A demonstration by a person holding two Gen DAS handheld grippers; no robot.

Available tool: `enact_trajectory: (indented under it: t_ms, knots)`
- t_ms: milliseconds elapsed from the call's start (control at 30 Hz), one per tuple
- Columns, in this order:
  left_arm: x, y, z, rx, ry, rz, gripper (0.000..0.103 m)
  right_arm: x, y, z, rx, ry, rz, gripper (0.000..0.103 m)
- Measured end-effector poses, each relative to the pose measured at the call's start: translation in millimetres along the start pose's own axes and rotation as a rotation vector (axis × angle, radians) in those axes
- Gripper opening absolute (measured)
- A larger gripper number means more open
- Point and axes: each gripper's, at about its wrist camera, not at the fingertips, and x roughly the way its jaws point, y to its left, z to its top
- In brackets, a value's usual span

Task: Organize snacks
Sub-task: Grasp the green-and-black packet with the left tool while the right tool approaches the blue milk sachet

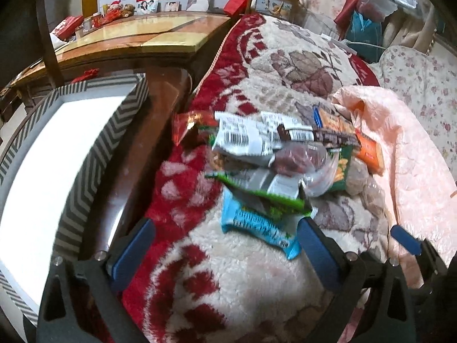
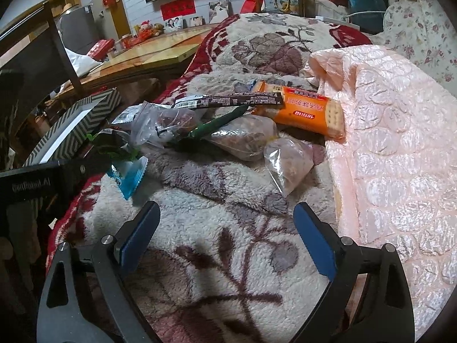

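A heap of snack packets lies on a fleecy red-and-cream blanket (image 1: 257, 271). In the left wrist view a light blue packet (image 1: 257, 225) lies nearest, under a green packet (image 1: 262, 194), a clear bag of dark snacks (image 1: 300, 163) and a long dark bar (image 1: 322, 137). My left gripper (image 1: 225, 248) is open and empty just short of the blue packet. In the right wrist view an orange cracker pack (image 2: 311, 111), the dark bar (image 2: 228, 100) and two clear bags (image 2: 288, 165) lie ahead. My right gripper (image 2: 225, 237) is open and empty over the blanket.
A chevron-patterned box (image 1: 94, 154) with a white inside stands left of the blanket; it also shows in the right wrist view (image 2: 74, 131). A pink quilted cover (image 2: 400, 157) lies to the right. A wooden table (image 1: 137, 40) stands behind.
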Motion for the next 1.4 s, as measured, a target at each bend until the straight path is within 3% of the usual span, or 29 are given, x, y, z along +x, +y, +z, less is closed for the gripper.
enact_trajectory:
  t_ms: [400,567,767,1000,1267,1333,1400]
  knots:
    - [15,-16,27,0.018,0.034,-0.047,0.100,2,-5,-2,0.026,0.012,0.015,0.095]
    - [25,-14,29,0.046,0.093,0.006,0.100,4,-6,-1,0.026,0.019,0.017,0.095]
    - [11,12,14,0.065,0.120,0.065,0.099,6,-9,-1,0.045,0.029,0.029,0.095]
    - [1,26,17,0.036,0.095,0.049,0.099,7,-3,-1,0.024,0.029,0.037,0.095]
    - [19,4,34,0.108,0.119,0.037,0.099,7,-7,-2,0.040,0.034,0.040,0.095]
    - [24,5,36,0.092,0.124,0.031,0.097,7,-6,-2,0.037,0.037,0.041,0.095]
    - [28,6,37,0.078,0.131,0.027,0.075,8,-5,-3,0.034,0.039,0.041,0.095]
